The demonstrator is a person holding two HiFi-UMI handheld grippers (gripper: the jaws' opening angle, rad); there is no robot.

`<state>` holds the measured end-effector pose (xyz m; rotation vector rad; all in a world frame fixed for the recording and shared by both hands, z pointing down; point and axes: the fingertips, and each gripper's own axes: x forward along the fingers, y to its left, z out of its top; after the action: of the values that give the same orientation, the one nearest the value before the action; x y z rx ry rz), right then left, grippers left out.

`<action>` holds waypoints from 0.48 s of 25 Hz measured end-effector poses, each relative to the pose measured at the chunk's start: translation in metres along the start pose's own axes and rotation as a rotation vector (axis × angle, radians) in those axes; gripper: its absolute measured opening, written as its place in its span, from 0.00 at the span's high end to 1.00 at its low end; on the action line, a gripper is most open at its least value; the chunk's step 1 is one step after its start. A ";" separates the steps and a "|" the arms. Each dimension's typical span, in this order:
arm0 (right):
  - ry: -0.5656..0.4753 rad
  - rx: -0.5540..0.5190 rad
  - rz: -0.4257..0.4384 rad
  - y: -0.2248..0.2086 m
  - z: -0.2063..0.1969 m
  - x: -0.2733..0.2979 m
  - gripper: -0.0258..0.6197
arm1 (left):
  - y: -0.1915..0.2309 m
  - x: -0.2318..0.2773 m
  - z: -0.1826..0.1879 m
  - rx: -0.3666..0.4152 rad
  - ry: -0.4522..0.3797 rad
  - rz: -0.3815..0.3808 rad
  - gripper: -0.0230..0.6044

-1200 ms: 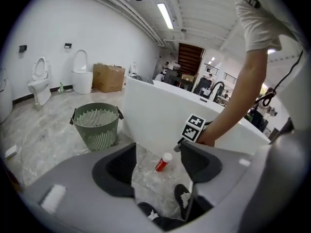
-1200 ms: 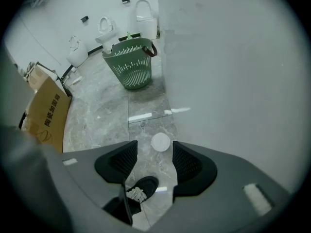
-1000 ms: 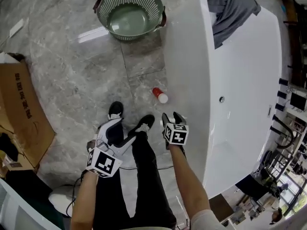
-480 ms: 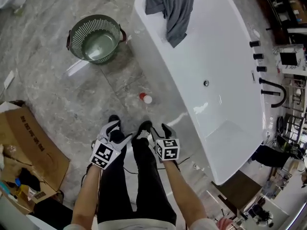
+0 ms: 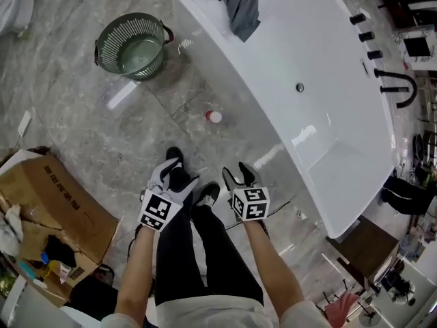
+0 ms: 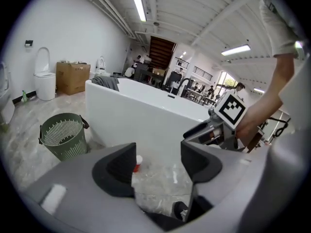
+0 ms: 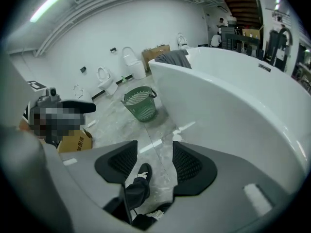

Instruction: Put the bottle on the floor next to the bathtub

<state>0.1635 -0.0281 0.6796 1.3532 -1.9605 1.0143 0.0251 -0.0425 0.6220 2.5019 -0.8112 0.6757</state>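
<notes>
Since you're standing on the grey marbled floor (image 5: 82,135) right alongside the long white bathtub (image 5: 321,80), pretty much everything that matters sits in one strip along the tub's near wall. Off to your left there's the open brown cardboard box (image 5: 54,197) full of odds and ends. Up by the tub's far end sits the round green slatted basket (image 5: 133,46), and a grey cloth (image 5: 235,2) hangs over the rim. None of that looks involved.

Your left gripper (image 5: 171,175) has its fingers wide apart with nothing between the pads. Same deal with the right gripper (image 5: 239,176): its fingers are spread, and only your own trouser leg and black shoe (image 7: 142,171) show through the gap. Both are held close in by your legs, well apart from the target, which I'd read as hands off and job done.

The small red bottle with a white cap (image 5: 214,117) is down on the floor, just beside the tub's base. In the left gripper view it seems to stand cap-up (image 6: 138,162), though it's too small to swear to.
</notes>
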 end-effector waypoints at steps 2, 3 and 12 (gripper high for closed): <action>-0.026 -0.004 0.006 0.004 -0.001 -0.018 0.61 | -0.017 -0.008 -0.001 0.006 0.009 0.006 0.42; -0.038 -0.008 0.010 0.005 -0.001 -0.028 0.61 | -0.026 -0.014 0.001 0.005 0.013 0.011 0.42; -0.117 -0.044 0.008 0.007 -0.011 -0.142 0.61 | -0.089 -0.066 0.044 0.022 0.001 0.072 0.43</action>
<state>0.2063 0.0572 0.5740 1.4102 -2.0629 0.9089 0.0481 0.0283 0.5294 2.5023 -0.9013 0.7139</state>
